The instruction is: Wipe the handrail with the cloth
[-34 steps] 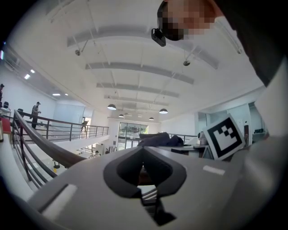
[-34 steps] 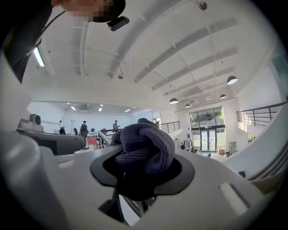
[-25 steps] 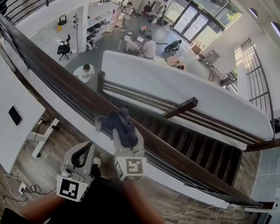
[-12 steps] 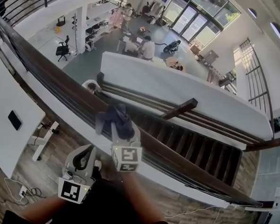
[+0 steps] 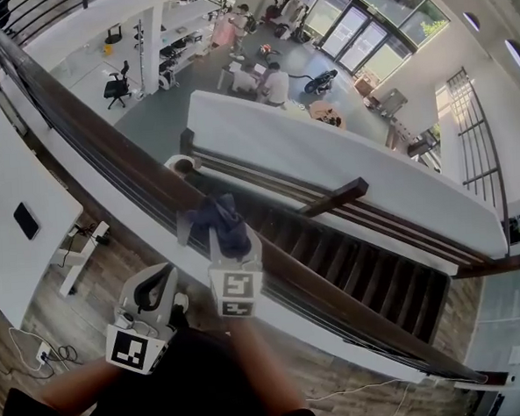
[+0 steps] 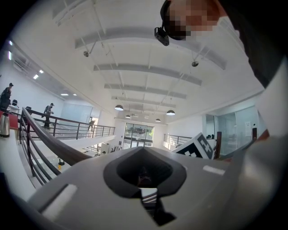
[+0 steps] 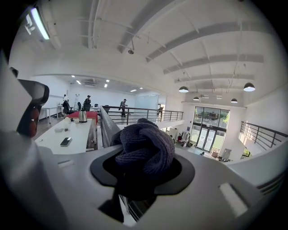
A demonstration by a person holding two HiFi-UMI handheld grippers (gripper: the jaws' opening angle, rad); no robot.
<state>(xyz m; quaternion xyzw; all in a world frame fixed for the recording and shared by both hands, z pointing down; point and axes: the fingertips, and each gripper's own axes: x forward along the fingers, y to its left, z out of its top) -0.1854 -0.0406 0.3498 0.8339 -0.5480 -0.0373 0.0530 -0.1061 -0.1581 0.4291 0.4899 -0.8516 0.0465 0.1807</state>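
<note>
The dark brown handrail [image 5: 107, 150] runs diagonally from the upper left to the lower right. A dark blue knitted cloth [image 5: 217, 218] lies bunched on top of it, and my right gripper [image 5: 226, 238] is shut on that cloth. In the right gripper view the cloth [image 7: 144, 143] bulges out of the right gripper [image 7: 143, 167], with the handrail [image 7: 105, 124] leading away behind it. My left gripper [image 5: 152, 288] hangs shut and holds nothing, below and to the left of the rail, near the person's body. The left gripper [image 6: 144, 174] points upward along the handrail [image 6: 49, 141].
A white table [image 5: 4, 188] with a black phone [image 5: 25, 221] stands to the left. Beyond the rail is a drop to the lower floor, with a staircase [image 5: 360, 267] on the right. Cables [image 5: 36, 348] lie on the wooden floor.
The right gripper with the cloth slid a little up and left along the handrail, then stayed almost still. The left gripper has barely moved.
</note>
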